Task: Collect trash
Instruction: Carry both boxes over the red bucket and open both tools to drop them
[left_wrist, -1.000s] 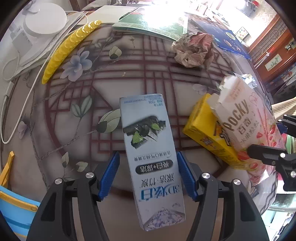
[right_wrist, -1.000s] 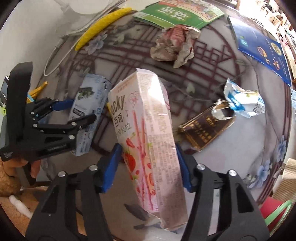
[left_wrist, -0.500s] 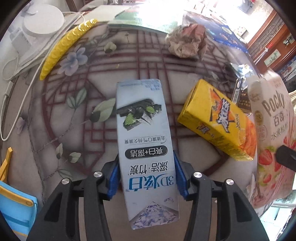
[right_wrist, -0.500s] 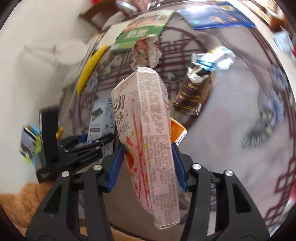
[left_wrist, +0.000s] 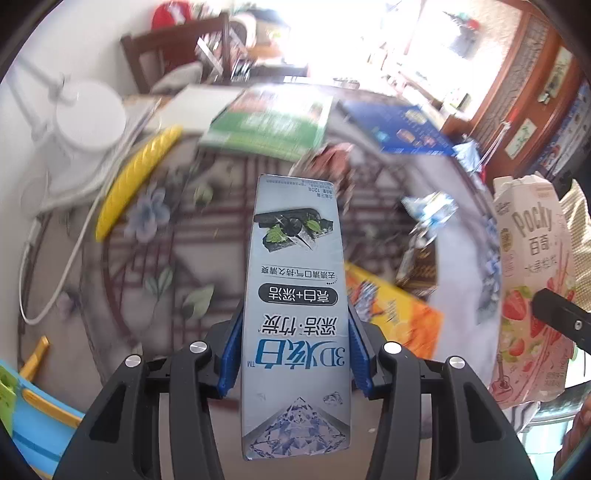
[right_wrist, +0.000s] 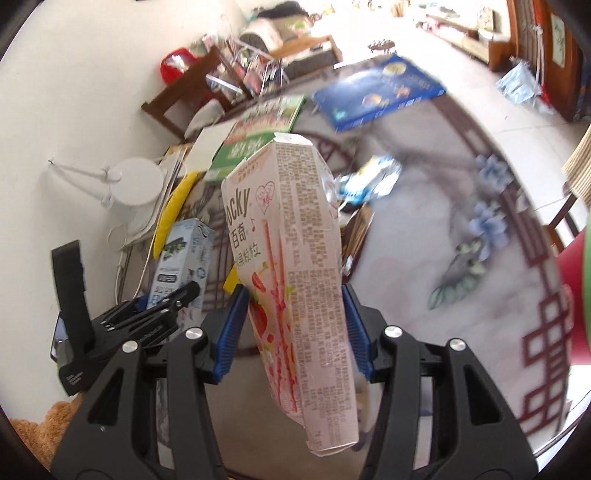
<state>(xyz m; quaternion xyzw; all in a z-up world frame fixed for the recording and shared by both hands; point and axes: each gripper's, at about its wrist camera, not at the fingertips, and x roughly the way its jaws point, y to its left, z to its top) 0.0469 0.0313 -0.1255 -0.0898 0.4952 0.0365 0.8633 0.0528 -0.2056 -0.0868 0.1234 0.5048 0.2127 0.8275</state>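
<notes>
My left gripper (left_wrist: 294, 350) is shut on a long pale blue toothpaste box (left_wrist: 295, 295), lifted off the round patterned table (left_wrist: 155, 266). The pink Pocky box (left_wrist: 532, 280) stands at the right of that view, gripped by my right gripper's black finger (left_wrist: 561, 321). In the right wrist view my right gripper (right_wrist: 291, 332) is shut on the Pocky box (right_wrist: 295, 266), raised above the table (right_wrist: 443, 229). The left gripper (right_wrist: 147, 317) with the toothpaste box (right_wrist: 184, 258) shows at the left. On the table lie a yellow-orange box (left_wrist: 391, 306), a crumpled paper ball (left_wrist: 332, 162), a blue-white wrapper (left_wrist: 428, 210) and a brown wrapper (left_wrist: 417, 266).
At the table's far side lie a green booklet (left_wrist: 273, 122), a blue booklet (left_wrist: 406, 129), a yellow ridged strip (left_wrist: 136, 177) and a white lamp base (left_wrist: 88, 122) with its cable. A wooden chair (left_wrist: 173, 51) stands beyond. Blue and yellow plastic (left_wrist: 33, 406) sits at lower left.
My left gripper closed on the toothpaste box and lifted it off the table. My right gripper rose and rolled with the Pocky box, uncovering the yellow-orange box.
</notes>
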